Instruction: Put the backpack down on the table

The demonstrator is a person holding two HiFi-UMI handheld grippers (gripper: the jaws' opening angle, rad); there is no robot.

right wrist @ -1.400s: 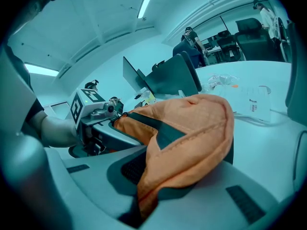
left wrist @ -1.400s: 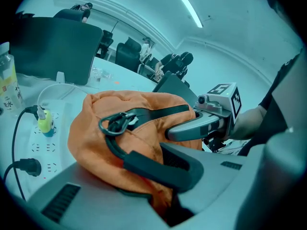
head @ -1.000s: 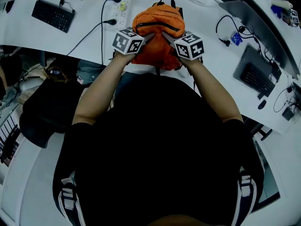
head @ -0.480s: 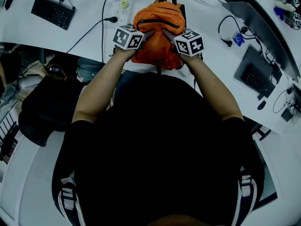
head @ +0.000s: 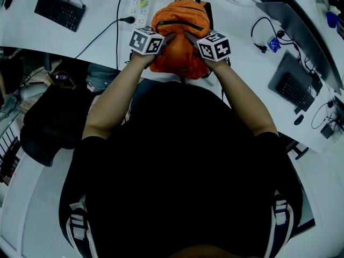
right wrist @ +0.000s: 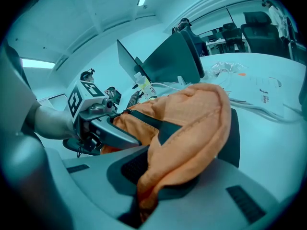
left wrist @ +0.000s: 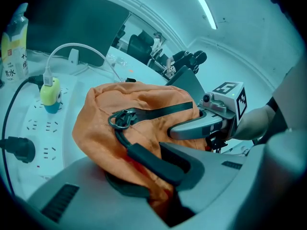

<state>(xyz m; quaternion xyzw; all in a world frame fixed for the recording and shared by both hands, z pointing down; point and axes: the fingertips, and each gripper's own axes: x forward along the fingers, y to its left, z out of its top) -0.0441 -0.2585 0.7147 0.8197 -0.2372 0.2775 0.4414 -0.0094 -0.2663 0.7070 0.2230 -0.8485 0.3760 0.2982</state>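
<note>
An orange backpack (head: 180, 34) with black zips and a black top handle stands at the near edge of the white table (head: 97, 31), in front of the person. My left gripper (head: 167, 37) pinches the orange fabric on its left side, and my right gripper (head: 189, 39) pinches the fabric on its right side. In the left gripper view the backpack (left wrist: 129, 123) fills the middle, its cloth and a black zip pull caught between the jaws, with the right gripper (left wrist: 180, 131) across from it. The right gripper view shows the backpack's (right wrist: 189, 128) cloth bunched in shut jaws.
A white power strip (head: 138, 7) with plugged cables lies just left of the backpack. A black keyboard (head: 59, 11) is at the far left. A monitor (head: 301, 26), a second keyboard (head: 294, 90) and a mouse (head: 299, 119) sit to the right. A bottle (left wrist: 14, 42) stands beyond the strip.
Both grippers and the backpack have shifted slightly farther onto the table and lower. The grip on the fabric is unchanged.
</note>
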